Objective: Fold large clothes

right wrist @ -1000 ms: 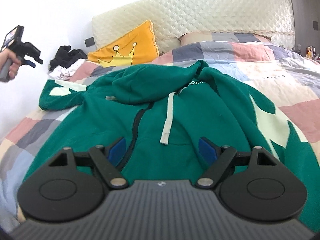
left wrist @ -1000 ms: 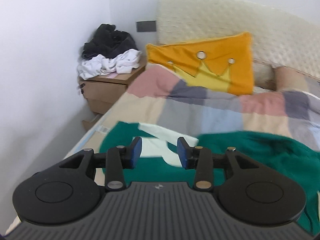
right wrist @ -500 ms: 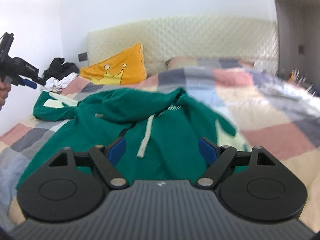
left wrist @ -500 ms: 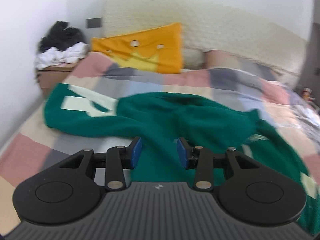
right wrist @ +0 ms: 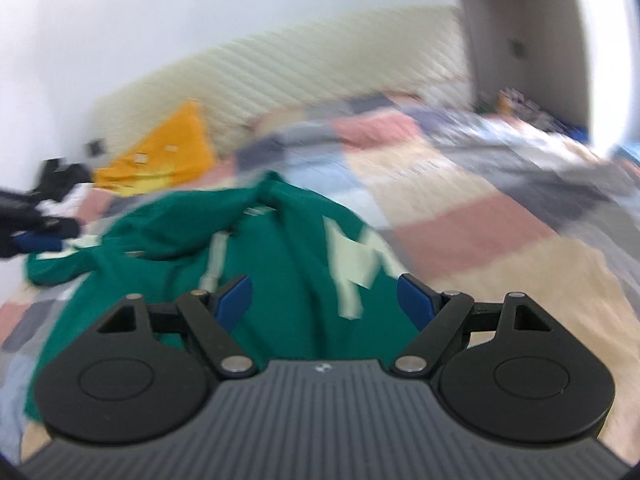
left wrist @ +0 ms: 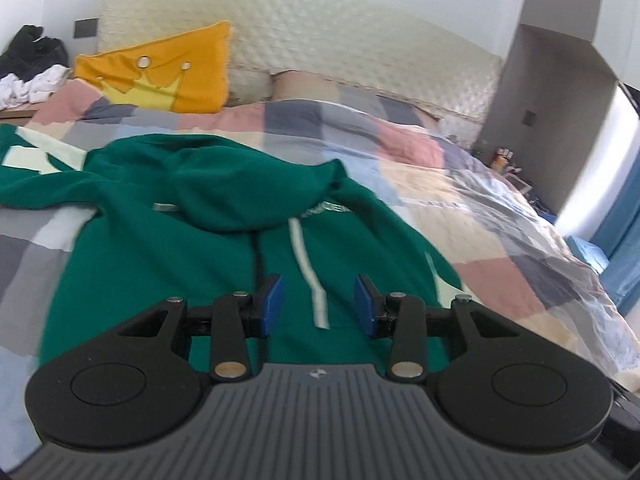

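Observation:
A large green hoodie (left wrist: 208,236) with pale patches and a white drawstring (left wrist: 308,276) lies spread on the checked bedspread (left wrist: 472,216), hood flopped forward over its chest. My left gripper (left wrist: 319,304) hovers above the hoodie's front, open, with nothing between its blue pads. In the blurred right wrist view the same hoodie (right wrist: 276,264) lies ahead, and my right gripper (right wrist: 325,296) stands wide open over its right side, holding nothing. The left gripper (right wrist: 36,236) shows as a dark shape at that view's left edge.
An orange crown cushion (left wrist: 160,76) leans on the quilted headboard (left wrist: 340,40). A heap of black and white clothes (left wrist: 28,68) sits on a bedside table at far left. A grey wall corner (left wrist: 552,100) and small items stand past the bed's right side.
The left gripper has swept from the bed's left edge near the bedside table to over the hoodie's middle. The right gripper has swung rightward, its view now blurred. Neither jaw opening changed.

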Demonstrator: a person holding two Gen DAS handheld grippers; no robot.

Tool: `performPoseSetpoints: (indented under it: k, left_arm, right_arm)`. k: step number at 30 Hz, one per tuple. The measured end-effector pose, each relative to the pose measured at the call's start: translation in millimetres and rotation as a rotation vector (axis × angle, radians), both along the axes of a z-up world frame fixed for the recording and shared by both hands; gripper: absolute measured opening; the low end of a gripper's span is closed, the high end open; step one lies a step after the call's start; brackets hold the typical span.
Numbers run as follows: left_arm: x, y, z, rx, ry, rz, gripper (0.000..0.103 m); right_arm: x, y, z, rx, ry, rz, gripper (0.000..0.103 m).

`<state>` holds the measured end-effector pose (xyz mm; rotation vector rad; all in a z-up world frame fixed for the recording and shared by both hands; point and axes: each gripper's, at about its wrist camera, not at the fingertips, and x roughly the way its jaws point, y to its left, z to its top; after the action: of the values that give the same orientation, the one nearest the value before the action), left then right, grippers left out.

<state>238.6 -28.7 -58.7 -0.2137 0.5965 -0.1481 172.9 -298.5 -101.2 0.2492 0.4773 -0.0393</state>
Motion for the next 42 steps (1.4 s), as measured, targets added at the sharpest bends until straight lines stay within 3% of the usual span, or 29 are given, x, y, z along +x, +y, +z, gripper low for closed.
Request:
performPoseSetpoints:
  k: [4,9,13,22,25,27,28,29,30,33,42]
  left_arm:
    - [-3,-10,-22,-0.066,0.014,-0.015,0.045]
    - [5,1,-55,-0.011,0.030,-0.010,0.045]
    - [13,19,-75,0.000,0.037,0.011,0.045]
    - [27,31,-109,-0.088,0.124,0.043,0.045]
    - [25,36,-108,-0.103,0.117,0.051,0.045]
    - [22,37,-108,-0.105,0.116,0.059,0.045]
    - [21,39,-108,-0.108,0.117,0.063,0.045]
    - [20,40,-108,-0.112,0.118,0.066,0.045]
    - [18,40,-106,-0.115,0.115,0.067,0.045]
    - [13,42,-102,-0.120,0.099,0.075,0.045]
    - [17,54,-104,-0.193,0.112,0.124,0.045]
  right_arm:
    - [12,-13,-16,0.059,0.091,-0.080,0.081]
    - [20,-23,-33,0.123,0.173,-0.163,0.081]
    - [32,-18,-43,0.118,0.224,-0.182,0.081]
    - [50,-19,-69,0.167,0.346,-0.252,0.076]
    - [56,-18,-74,0.166,0.382,-0.262,0.062]
    - [59,-18,-74,0.194,0.410,-0.263,0.034]
    - [60,-20,-72,0.220,0.423,-0.260,0.028]
    - [63,-21,-68,0.223,0.432,-0.261,0.015]
    - [64,-24,-63,0.224,0.436,-0.271,0.013]
    - [69,-37,-40,0.240,0.417,-0.271,0.009]
    - [119,-83,53,0.065,0.245,-0.277,0.008]
